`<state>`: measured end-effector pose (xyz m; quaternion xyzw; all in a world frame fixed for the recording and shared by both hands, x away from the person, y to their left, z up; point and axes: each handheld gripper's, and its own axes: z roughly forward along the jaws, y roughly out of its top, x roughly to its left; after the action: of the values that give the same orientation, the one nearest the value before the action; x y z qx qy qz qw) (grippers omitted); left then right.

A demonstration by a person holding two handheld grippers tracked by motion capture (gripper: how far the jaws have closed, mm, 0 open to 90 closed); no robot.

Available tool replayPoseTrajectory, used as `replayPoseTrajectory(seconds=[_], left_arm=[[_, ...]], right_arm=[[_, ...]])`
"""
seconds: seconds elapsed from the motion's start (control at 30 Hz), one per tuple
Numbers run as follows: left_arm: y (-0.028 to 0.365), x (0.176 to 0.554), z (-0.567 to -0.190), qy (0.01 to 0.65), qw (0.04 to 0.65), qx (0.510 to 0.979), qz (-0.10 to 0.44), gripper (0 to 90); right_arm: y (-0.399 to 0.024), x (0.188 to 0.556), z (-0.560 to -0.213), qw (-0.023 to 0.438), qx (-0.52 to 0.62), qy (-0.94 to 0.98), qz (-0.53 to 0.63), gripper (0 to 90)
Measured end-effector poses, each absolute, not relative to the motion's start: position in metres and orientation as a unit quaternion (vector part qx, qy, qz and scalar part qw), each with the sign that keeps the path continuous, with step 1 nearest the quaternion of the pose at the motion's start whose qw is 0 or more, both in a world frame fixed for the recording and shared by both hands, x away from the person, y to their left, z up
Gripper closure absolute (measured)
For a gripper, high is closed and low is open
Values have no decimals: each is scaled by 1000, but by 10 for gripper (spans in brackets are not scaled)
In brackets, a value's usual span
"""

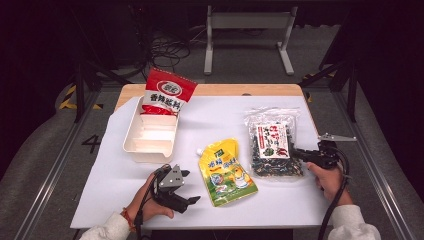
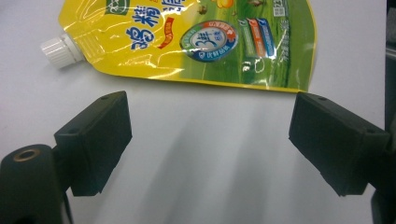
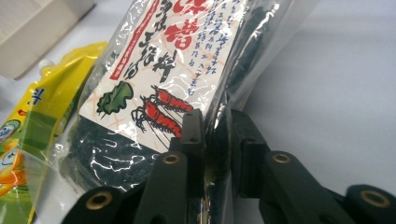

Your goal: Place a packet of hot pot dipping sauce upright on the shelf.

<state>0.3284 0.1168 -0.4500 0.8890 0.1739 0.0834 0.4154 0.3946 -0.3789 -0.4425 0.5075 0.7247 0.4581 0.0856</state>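
Note:
A clear bag of dark dried seaweed (image 1: 272, 142) with a white and red label lies at the right of the white sheet. My right gripper (image 1: 300, 154) is shut on its right edge; in the right gripper view the jaws (image 3: 215, 126) pinch the clear film of the seaweed bag (image 3: 154, 70). A yellow spouted pouch (image 1: 227, 172) lies in the middle near the front. Left of it, my left gripper (image 1: 191, 186) stands open on the sheet. In the left gripper view, its jaws (image 2: 210, 140) are wide apart with nothing between them, and the yellow pouch (image 2: 187, 42) lies just ahead.
A white divided tray (image 1: 131, 140) stands at the back left, with a red snack bag (image 1: 167, 92) leaning on its far end. The tray's corner (image 3: 32, 32) and the yellow pouch (image 3: 42, 116) lie left of the seaweed bag. The table's wooden edge (image 1: 225, 90) runs along the back.

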Motion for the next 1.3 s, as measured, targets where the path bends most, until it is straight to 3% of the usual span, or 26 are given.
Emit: replayPoseTrajectory(seconds=[0.3, 0.53, 0.9, 1.3], left_arm=[[98, 348, -434, 186, 453, 869, 64, 142], [56, 383, -420, 192, 483, 853, 41, 139], [-7, 439, -430, 234, 480, 845, -22, 125], [-31, 458, -430, 235, 533, 809, -78, 140]], right_arm=[[-376, 372, -418, 148, 459, 710, 513, 834], [-370, 352, -399, 194, 411, 703, 547, 856], [-366, 341, -393, 208, 384, 694, 572, 862], [-366, 334, -392, 203, 355, 681, 608, 865]])
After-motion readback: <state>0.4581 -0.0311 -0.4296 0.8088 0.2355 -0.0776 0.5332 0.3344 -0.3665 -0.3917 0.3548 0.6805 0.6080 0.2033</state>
